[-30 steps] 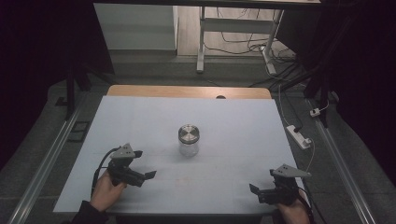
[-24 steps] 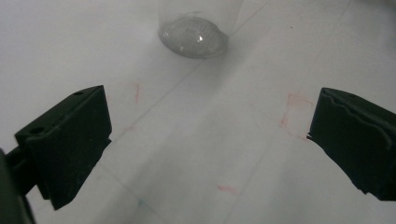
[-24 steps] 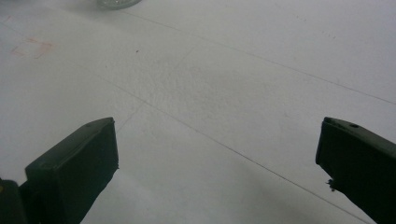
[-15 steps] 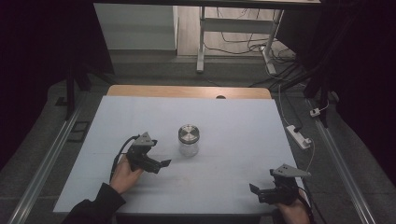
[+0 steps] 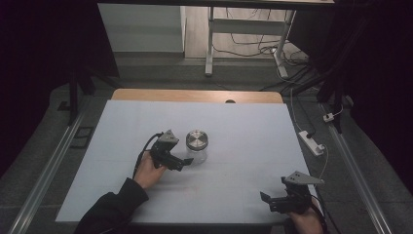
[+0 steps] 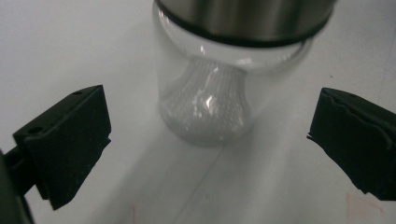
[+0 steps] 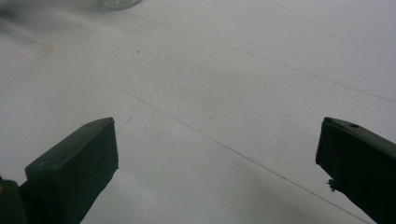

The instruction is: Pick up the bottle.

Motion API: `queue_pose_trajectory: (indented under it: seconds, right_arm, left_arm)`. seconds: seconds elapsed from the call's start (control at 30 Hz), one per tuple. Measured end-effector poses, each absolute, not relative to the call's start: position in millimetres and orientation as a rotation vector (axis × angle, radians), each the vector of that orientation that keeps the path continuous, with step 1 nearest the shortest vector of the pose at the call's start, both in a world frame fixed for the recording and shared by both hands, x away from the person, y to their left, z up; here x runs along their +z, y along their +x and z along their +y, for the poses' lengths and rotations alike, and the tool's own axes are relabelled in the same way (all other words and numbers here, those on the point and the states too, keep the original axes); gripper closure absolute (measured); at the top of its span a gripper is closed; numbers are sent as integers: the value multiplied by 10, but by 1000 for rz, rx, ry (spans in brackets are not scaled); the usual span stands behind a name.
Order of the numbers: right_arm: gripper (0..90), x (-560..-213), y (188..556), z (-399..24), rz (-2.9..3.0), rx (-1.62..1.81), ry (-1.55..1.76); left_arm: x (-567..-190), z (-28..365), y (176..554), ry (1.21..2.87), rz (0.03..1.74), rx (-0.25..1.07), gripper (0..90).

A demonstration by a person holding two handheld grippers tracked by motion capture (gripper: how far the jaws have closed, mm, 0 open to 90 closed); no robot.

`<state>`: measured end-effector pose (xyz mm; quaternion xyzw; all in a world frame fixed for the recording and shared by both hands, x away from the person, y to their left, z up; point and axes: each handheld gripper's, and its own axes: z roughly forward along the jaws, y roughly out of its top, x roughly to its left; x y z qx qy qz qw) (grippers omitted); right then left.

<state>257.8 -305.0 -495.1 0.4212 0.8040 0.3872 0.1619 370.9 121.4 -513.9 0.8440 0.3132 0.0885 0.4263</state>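
A clear glass jar (image 5: 197,147) with a round metal lid (image 5: 197,140) stands upright near the middle of the white table (image 5: 243,131). My left gripper (image 5: 181,163) is open just left of the jar, its jaws pointing at the jar's base. In the left gripper view the jar (image 6: 210,100) stands close ahead, between the wide-apart jaws and untouched, with its lid (image 6: 243,18) at the top edge. My right gripper (image 5: 267,201) rests open near the front right edge of the table, holding nothing. The right gripper view has bare table between the jaws and the jar's base (image 7: 114,3) at the top edge.
A white power strip (image 5: 311,142) lies off the table's right edge with its cable. A wooden strip (image 5: 195,95) borders the far edge. Metal rails (image 5: 46,170) run along both sides, and a desk frame (image 5: 210,39) stands beyond.
My left gripper has moved forward and right from the front left of the table up to the jar. The right gripper has stayed in place.
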Motion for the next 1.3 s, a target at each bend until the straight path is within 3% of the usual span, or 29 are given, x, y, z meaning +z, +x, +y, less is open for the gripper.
queue_pose_trajectory:
  seconds: [0.67,1.03,1.3]
  right_arm:
    - [0,-4951,2573,-3046,2306,1107,1185]
    - [0,-4952,2576,-3043,2310,1105,1182]
    - [0,-4951,2574,-3048,2310,1111,1180]
  left_arm:
    - [-5251,827,4045,2135,664,180,9]
    - [-5249,816,3993,2151,620,253,138]
    - [-5247,838,3962,2142,628,264,147]
